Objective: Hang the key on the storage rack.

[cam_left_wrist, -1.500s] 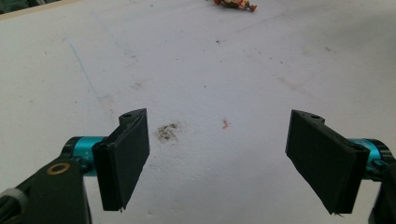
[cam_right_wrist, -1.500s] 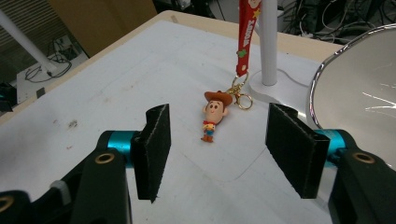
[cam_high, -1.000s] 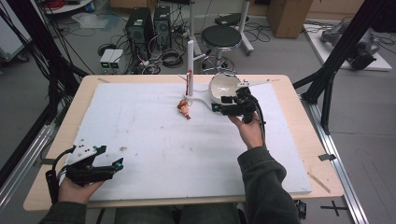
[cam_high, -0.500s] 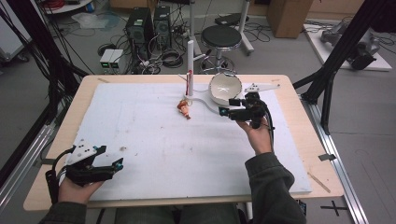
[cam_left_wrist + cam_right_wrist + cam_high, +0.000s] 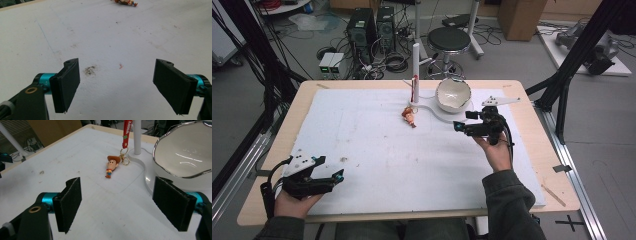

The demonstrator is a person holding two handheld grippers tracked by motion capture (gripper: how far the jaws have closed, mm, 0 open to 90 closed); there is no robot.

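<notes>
Resting near the front-left corner of the white foam-covered table top [image 5: 377, 165], the left gripper [image 5: 337, 176] is held in a hand w/ its two black jaws spread wide and nothing between them. In the left gripper view the jaws frame bare white surface marked by a small dark smudge [image 5: 89, 70] and a tiny red speck [image 5: 120, 66]; the small cowboy-hat figurine keychain [image 5: 125, 2] is seen far off at the top edge.

The right gripper [image 5: 457, 126] is held at the right-centre of the table, just in front of the white ceramic bowl w/ silver rim [image 5: 453, 95], jaws also spread wide and empty, pointed leftward. In the right gripper view the keychain [image 5: 111, 166] is seen lying flat on the white surface, ahead of the jaws and apart from them. Its gold ring is hooked to a red lanyard strap [image 5: 127, 130] hanging beside a white upright post [image 5: 137, 137]. Post and bowl [image 5: 185, 152] are carried on a flat white curved base plate [image 5: 140, 172]; the bowl sits upright, interior empty.

Beyond the table, a black round stool [image 5: 455, 39] and black computer towers [image 5: 372, 25] are seen on the floor.
</notes>
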